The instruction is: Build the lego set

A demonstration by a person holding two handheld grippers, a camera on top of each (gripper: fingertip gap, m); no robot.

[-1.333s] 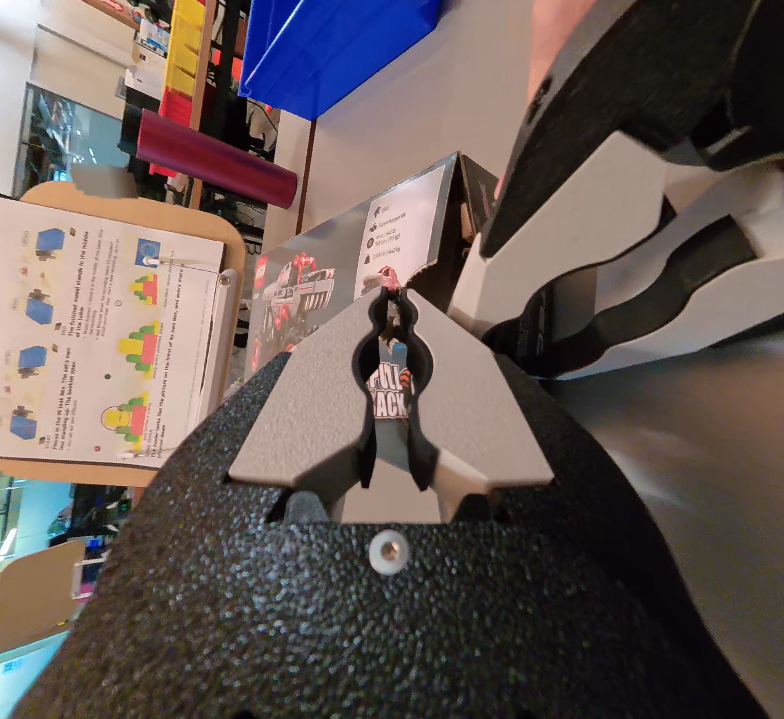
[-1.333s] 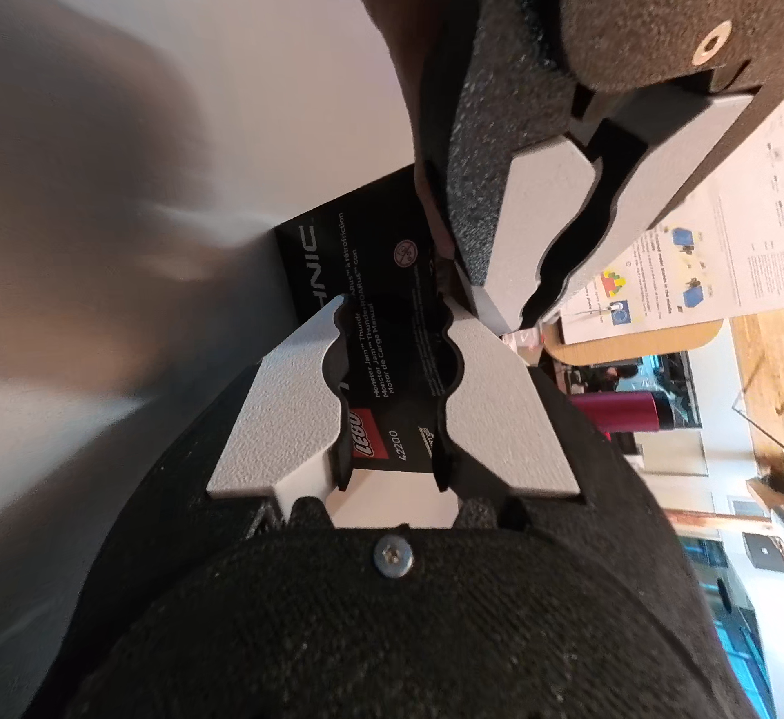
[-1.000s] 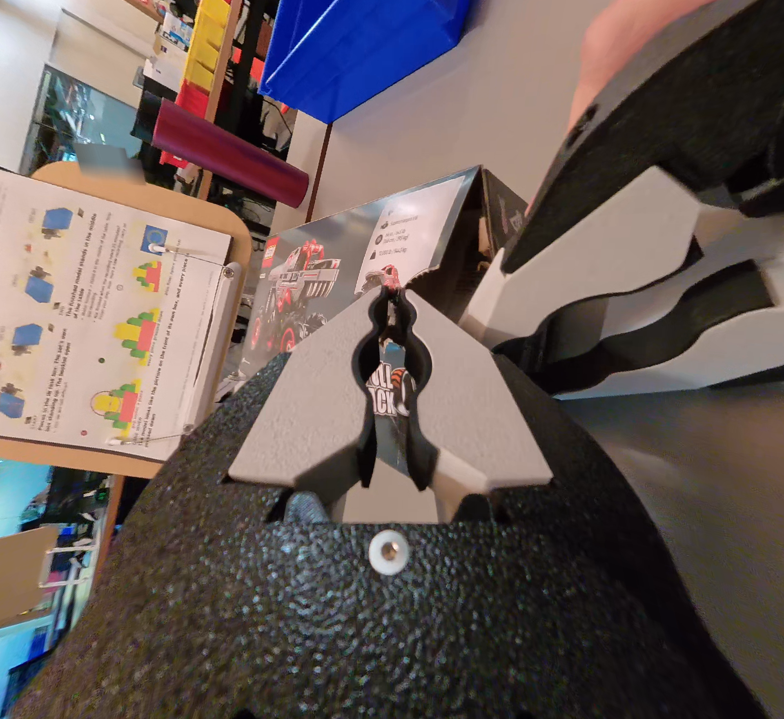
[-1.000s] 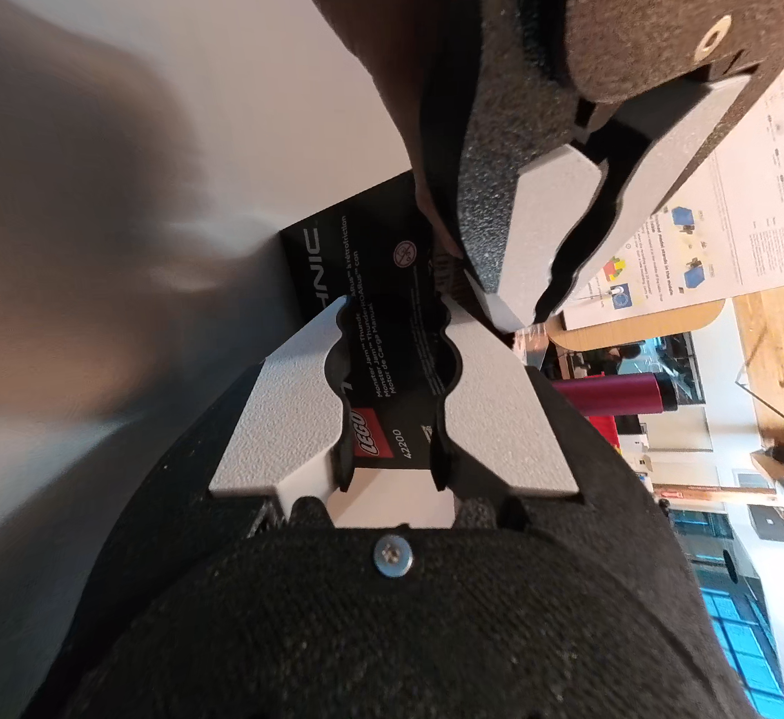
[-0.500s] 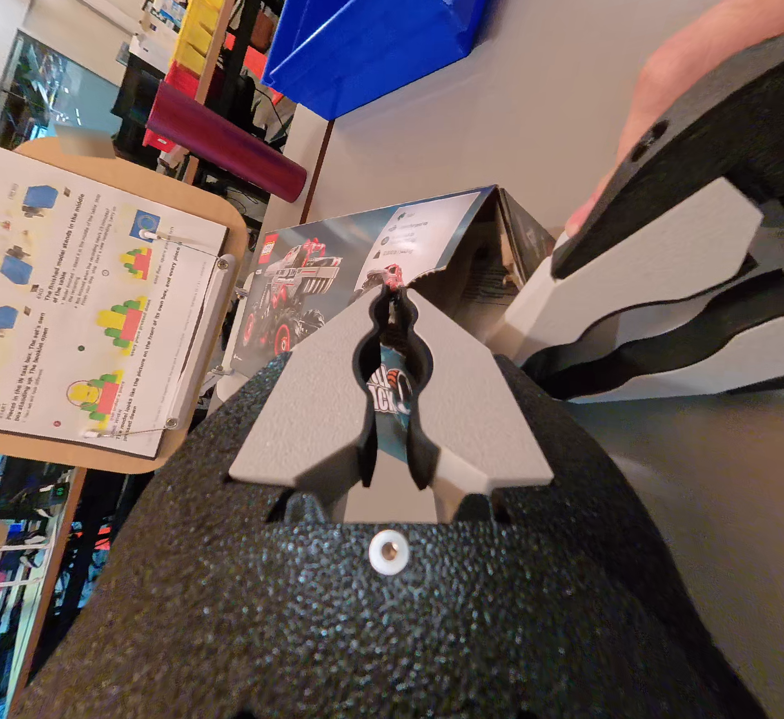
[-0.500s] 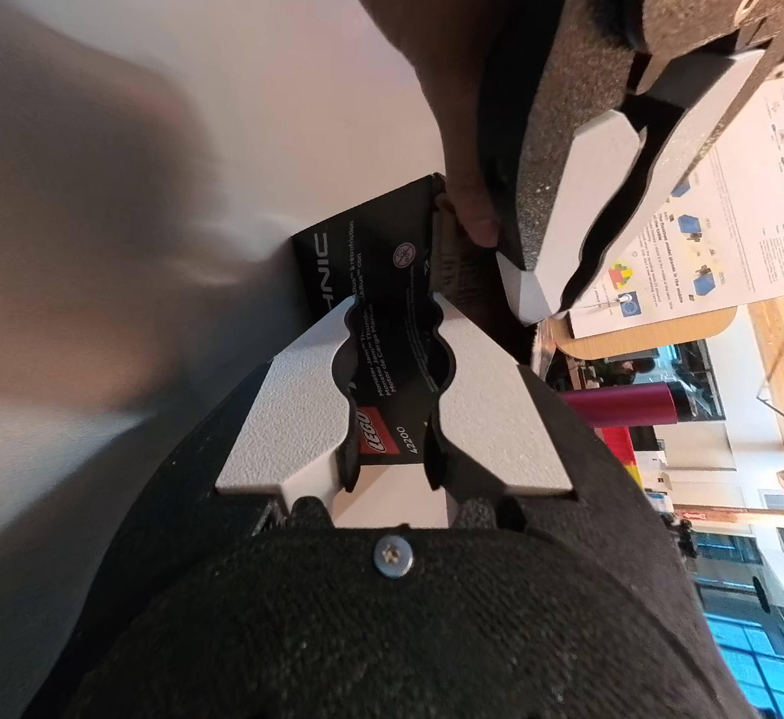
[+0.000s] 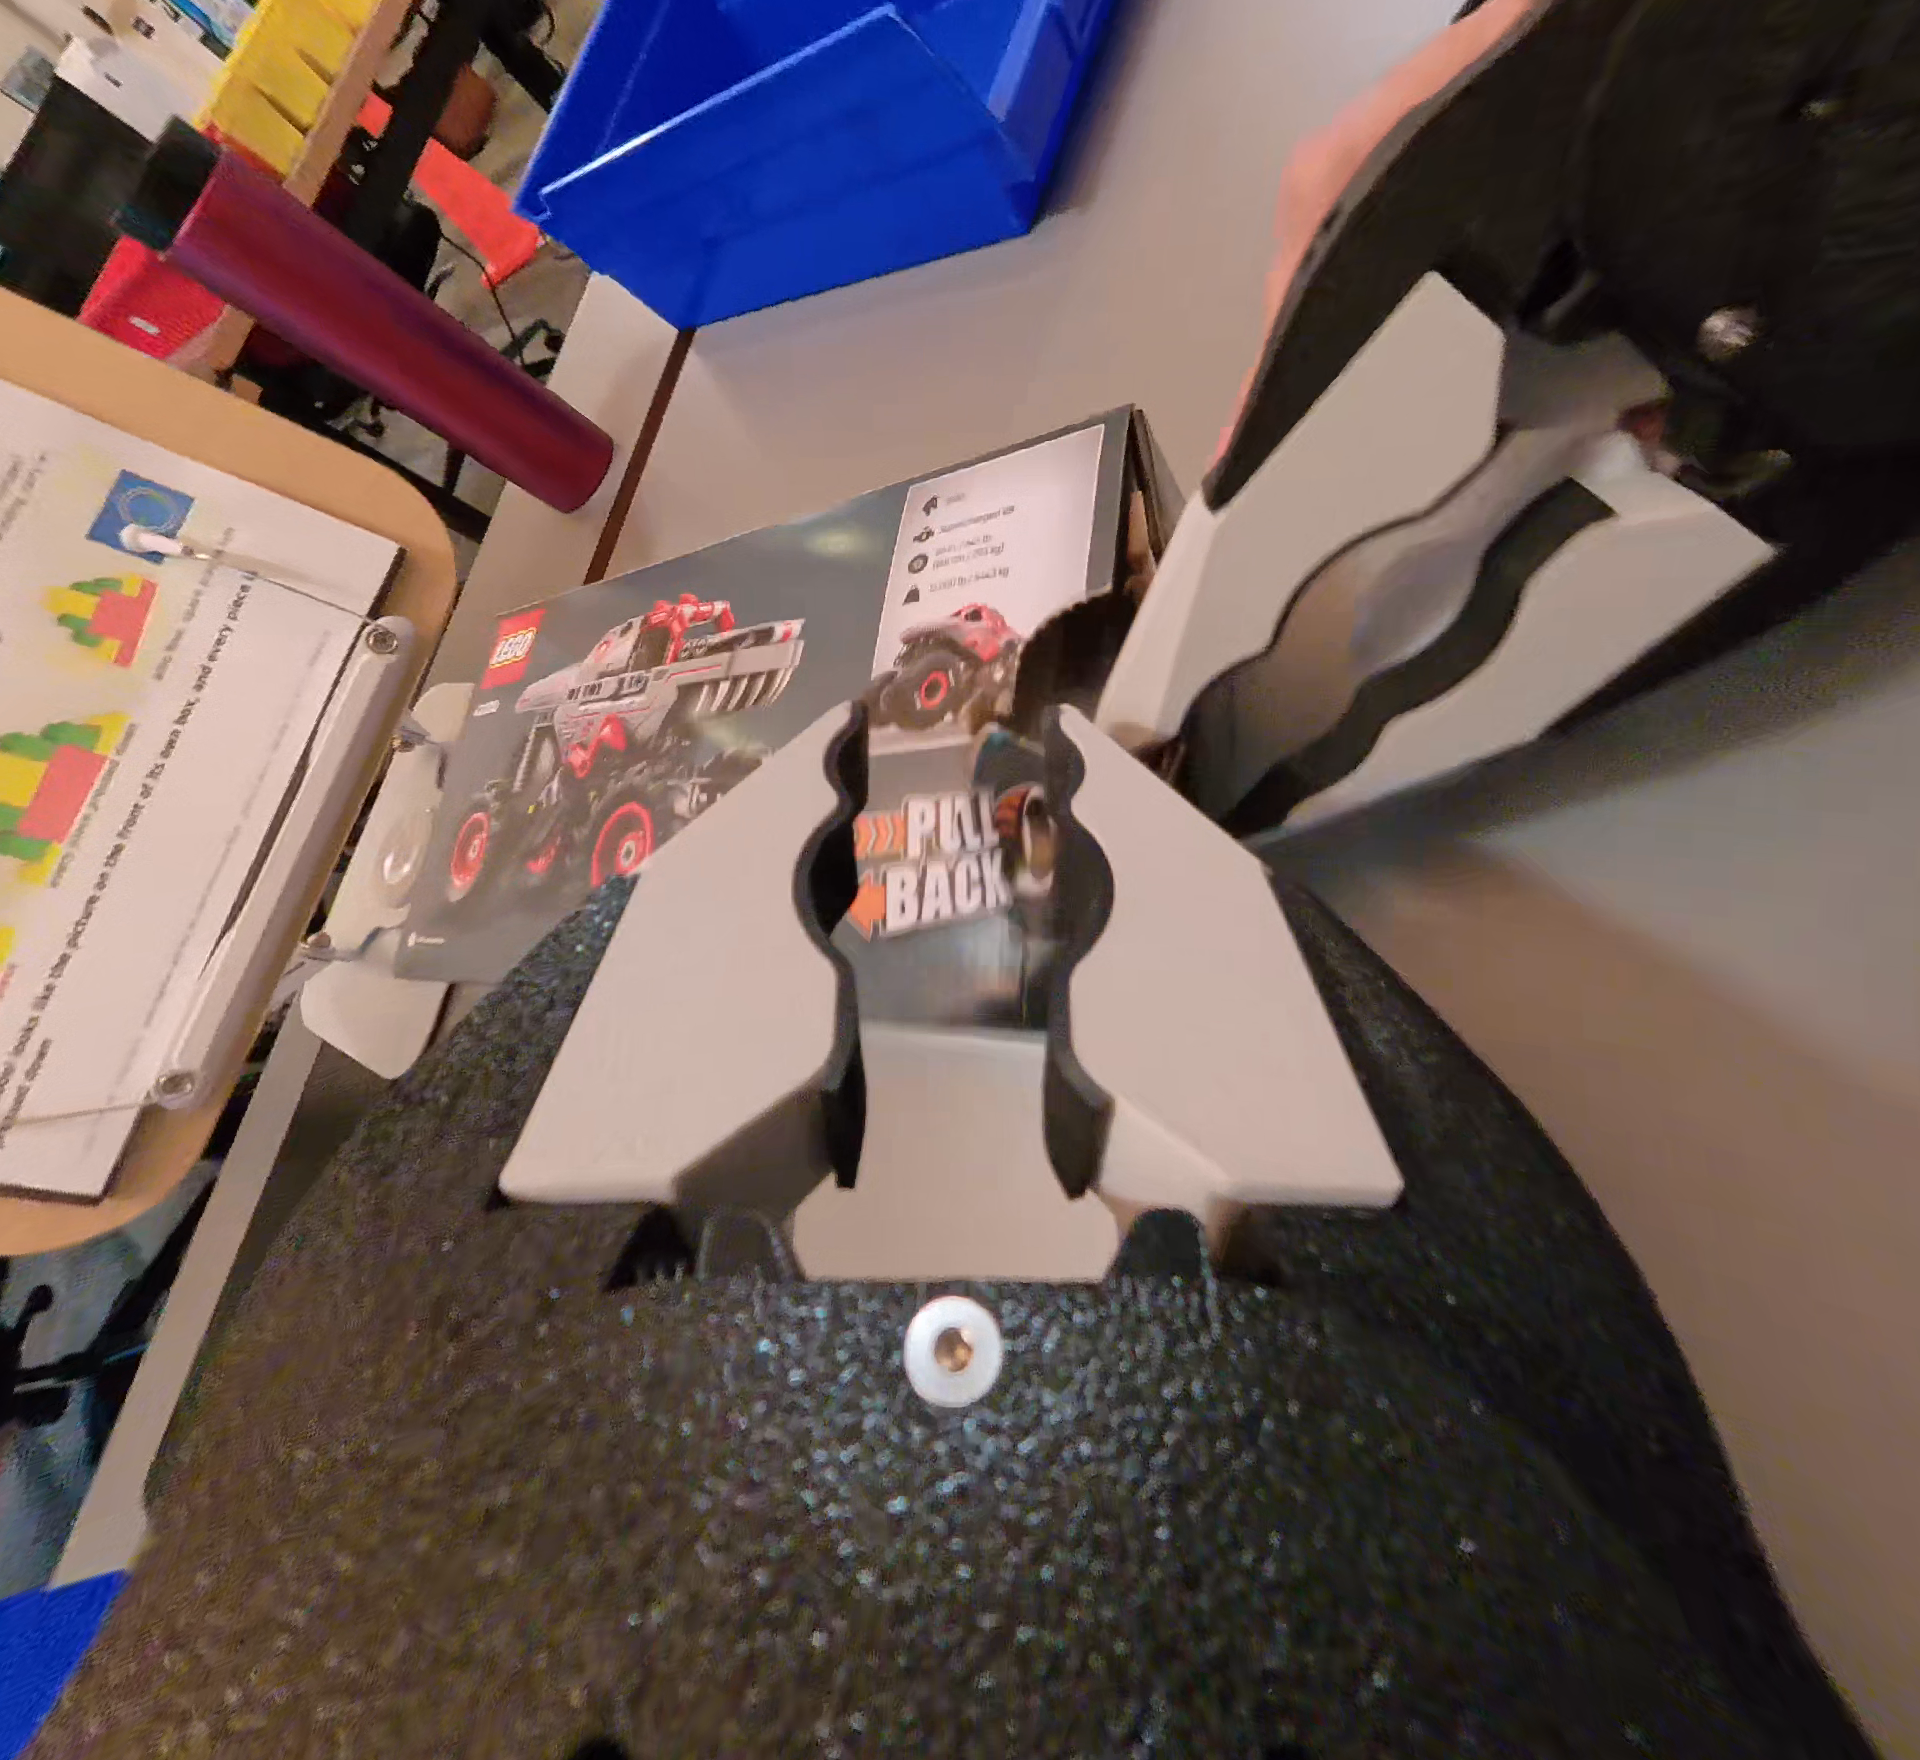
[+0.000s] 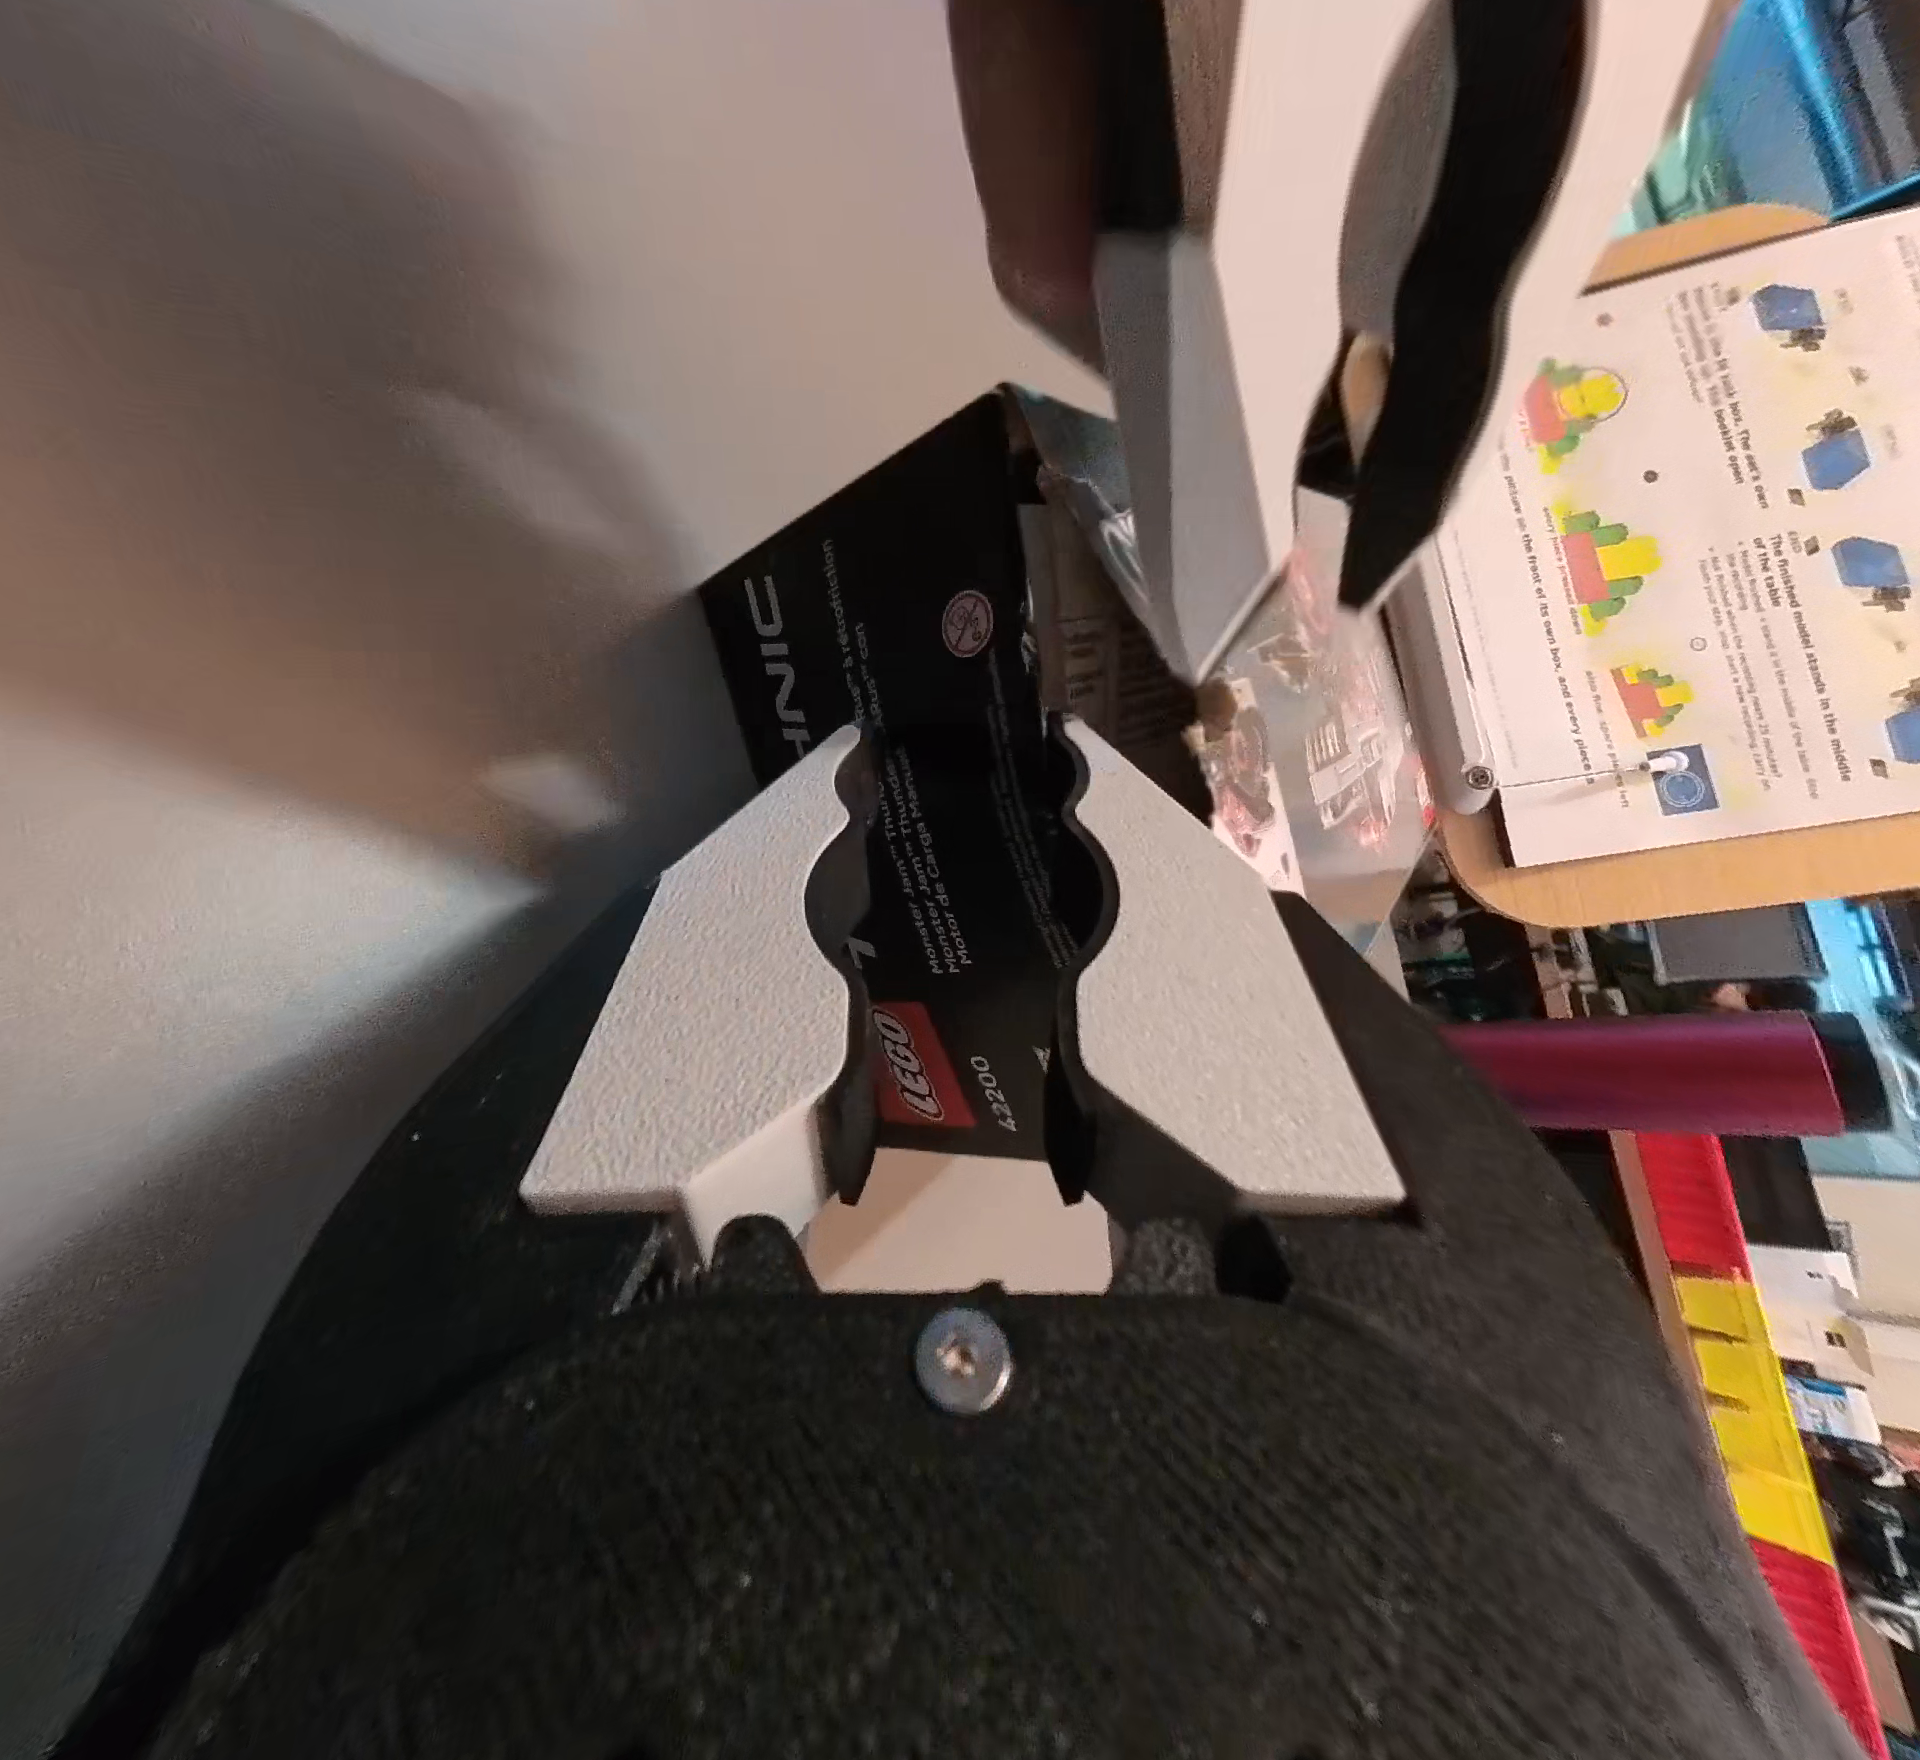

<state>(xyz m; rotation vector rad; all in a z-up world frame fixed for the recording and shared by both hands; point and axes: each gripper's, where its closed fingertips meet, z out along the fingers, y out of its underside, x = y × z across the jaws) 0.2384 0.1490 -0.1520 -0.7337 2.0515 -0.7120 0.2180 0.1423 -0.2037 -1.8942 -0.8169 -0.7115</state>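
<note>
The lego box (image 7: 675, 692), with a monster truck picture on its front, sits on the grey table. Its right end is torn open (image 7: 1049, 640). My left gripper (image 7: 951, 718) is open and empty, just in front of the box's front face; in the right wrist view it (image 8: 1278, 635) hovers over the box. My right gripper (image 8: 958, 728) is shut on the box's black side panel (image 8: 883, 588), which fills the gap between its jaws. In the left wrist view it (image 7: 1195, 775) sits at the box's torn right end.
A wooden clipboard with an illustrated instruction sheet (image 7: 156, 775) stands left of the box. Blue bins (image 7: 831, 100) sit at the back of the table. A maroon cylinder (image 7: 384, 328) lies beyond the table edge. A hand (image 7: 1340, 152) holds the right gripper.
My left gripper was shut on the box's torn edge and has opened and let go, drawing back a little. My right gripper keeps its hold on the box.
</note>
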